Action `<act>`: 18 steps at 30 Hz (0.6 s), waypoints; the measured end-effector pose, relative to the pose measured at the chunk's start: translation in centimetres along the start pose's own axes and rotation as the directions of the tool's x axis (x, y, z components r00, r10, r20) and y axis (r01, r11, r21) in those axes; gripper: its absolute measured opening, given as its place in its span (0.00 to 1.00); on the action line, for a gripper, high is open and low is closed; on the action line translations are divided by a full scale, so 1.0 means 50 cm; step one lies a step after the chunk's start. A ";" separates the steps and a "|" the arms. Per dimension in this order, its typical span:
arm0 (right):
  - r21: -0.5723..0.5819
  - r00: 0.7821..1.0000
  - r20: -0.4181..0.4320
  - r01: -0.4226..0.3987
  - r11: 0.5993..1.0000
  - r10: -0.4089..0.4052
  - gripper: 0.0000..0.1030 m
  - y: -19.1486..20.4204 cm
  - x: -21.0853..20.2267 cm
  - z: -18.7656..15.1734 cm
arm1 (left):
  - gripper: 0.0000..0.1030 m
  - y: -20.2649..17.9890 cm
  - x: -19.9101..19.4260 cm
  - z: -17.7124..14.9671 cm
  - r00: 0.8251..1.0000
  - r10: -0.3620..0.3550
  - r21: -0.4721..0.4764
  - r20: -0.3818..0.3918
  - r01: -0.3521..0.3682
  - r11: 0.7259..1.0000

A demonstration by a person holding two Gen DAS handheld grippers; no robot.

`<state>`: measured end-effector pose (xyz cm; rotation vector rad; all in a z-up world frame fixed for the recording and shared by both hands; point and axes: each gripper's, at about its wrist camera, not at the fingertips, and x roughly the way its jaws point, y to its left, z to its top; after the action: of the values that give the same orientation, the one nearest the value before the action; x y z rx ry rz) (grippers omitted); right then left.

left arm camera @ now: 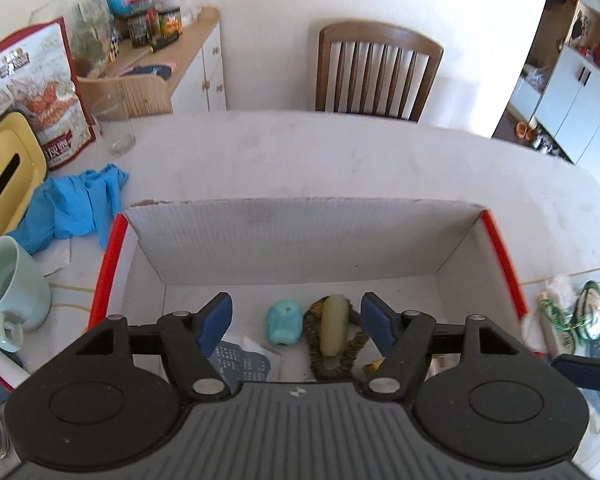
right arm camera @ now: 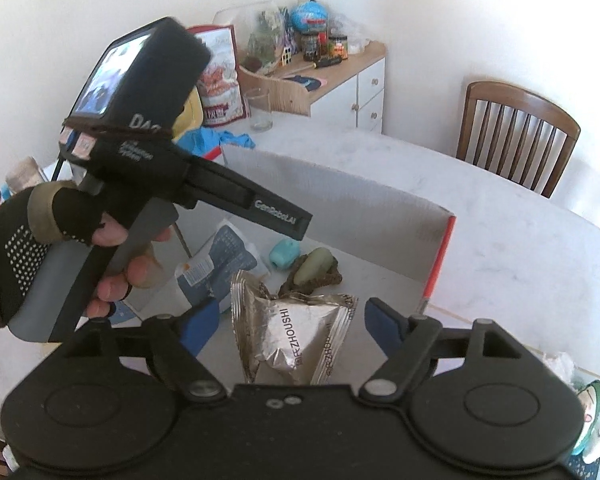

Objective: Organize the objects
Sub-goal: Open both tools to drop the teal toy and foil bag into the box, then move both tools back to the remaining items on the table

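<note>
Cardboard box (left arm camera: 300, 248): sat open on the bench (left arm camera: 340, 148), white inside with red edges, so that loose things could be dropped in from above.
Left tool (left arm camera: 296, 322): hung over the box with its blue pads spread and nothing between them; released.
Below the left tool: a small turquoise piece (left arm camera: 284, 328) and a pale green stone on a braided cord (left arm camera: 332, 330) lay on the box floor between the pads but well under them, apparently already sorted.
Right tool (right arm camera: 290, 326): also spread wide, gripping nothing; released.
Foil packet (right arm camera: 296, 340): lay crumpled on the box floor beneath the right tool's open pads, untouched by them, so it looked set down rather than held.
Blue-and-white pouch (right arm camera: 216, 264): rested in the box to the left of the foil packet.
Person's hand (right arm camera: 60, 248): gloved, fingertips bare, wrapped around the left tool's handle.
Outside the box: blue gloves (left arm camera: 76, 204) and a mug (left arm camera: 12, 284) left of it, probably still to sort.
</note>
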<state>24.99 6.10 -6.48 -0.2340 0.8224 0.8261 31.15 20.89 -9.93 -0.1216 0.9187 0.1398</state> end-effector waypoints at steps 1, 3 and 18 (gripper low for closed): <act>0.006 1.000 0.009 -0.004 1.000 0.004 0.78 -0.004 -0.009 -0.002 | 0.69 -0.004 -0.010 -0.002 1.000 0.001 0.002 0.012 -0.001 1.000; 0.016 1.000 0.020 -0.012 1.000 0.011 0.78 -0.010 -0.026 -0.006 | 0.72 -0.012 -0.029 -0.007 0.999 0.006 0.006 0.033 -0.006 1.000; 0.064 0.991 0.130 -0.045 0.997 0.037 0.99 -0.085 -0.189 -0.064 | 0.83 -0.118 -0.165 -0.062 0.986 -0.034 0.031 0.165 0.029 0.999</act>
<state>22.58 -3.58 -2.26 -0.1033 0.7340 0.8418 24.81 14.01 -4.93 -0.0964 0.7528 0.1052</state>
